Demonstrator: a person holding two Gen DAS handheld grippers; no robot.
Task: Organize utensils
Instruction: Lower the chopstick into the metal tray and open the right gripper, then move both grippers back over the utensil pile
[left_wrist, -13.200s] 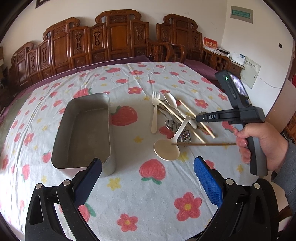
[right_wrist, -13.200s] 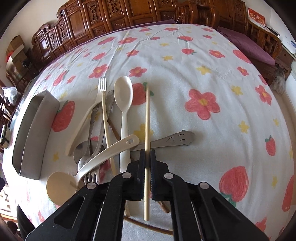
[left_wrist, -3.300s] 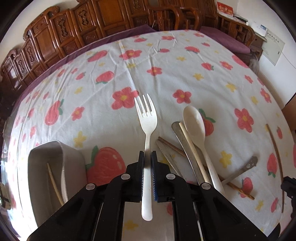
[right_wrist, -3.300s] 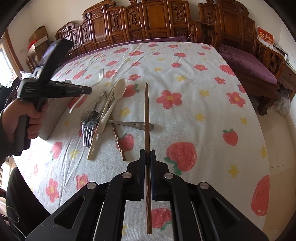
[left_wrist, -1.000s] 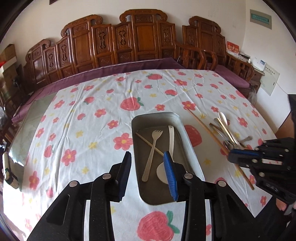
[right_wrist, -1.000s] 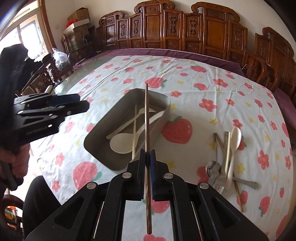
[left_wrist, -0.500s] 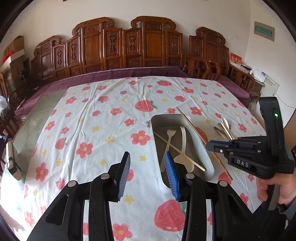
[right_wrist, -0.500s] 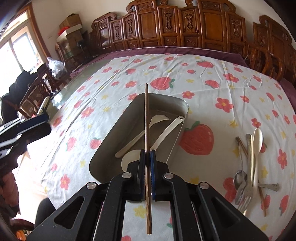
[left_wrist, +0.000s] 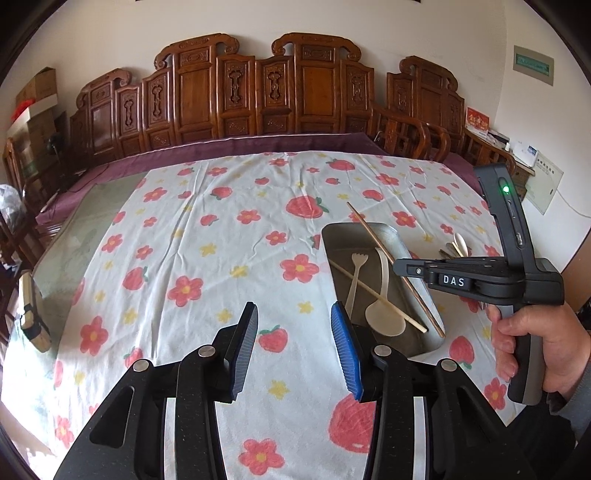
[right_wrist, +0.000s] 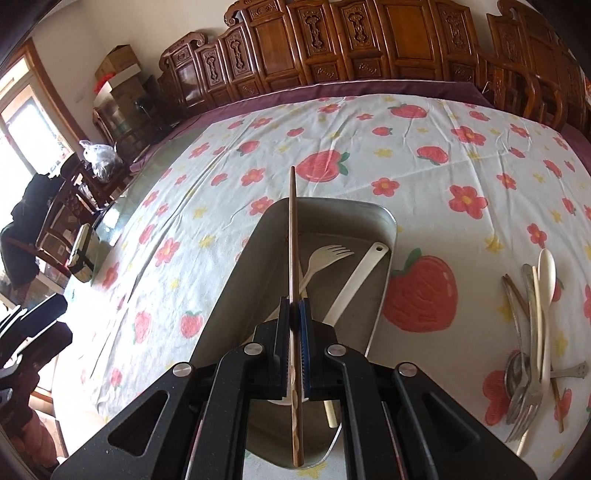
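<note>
right claw (right_wrist: 293, 321) clamped on dark wooden chopstick (right_wrist: 292, 236), metal tray (right_wrist: 384, 218) directly beneath. lower it flat before releasing, so it won't roll out. left claw (left_wrist: 293, 343) apart, empty.

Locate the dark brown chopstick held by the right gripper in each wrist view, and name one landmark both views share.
Left wrist view: dark brown chopstick slants over the metal tray, right of centre.
Right wrist view: chopstick runs vertically through centre, clamped in the right gripper.
Shared landmark: the white fork inside the tray.
</note>
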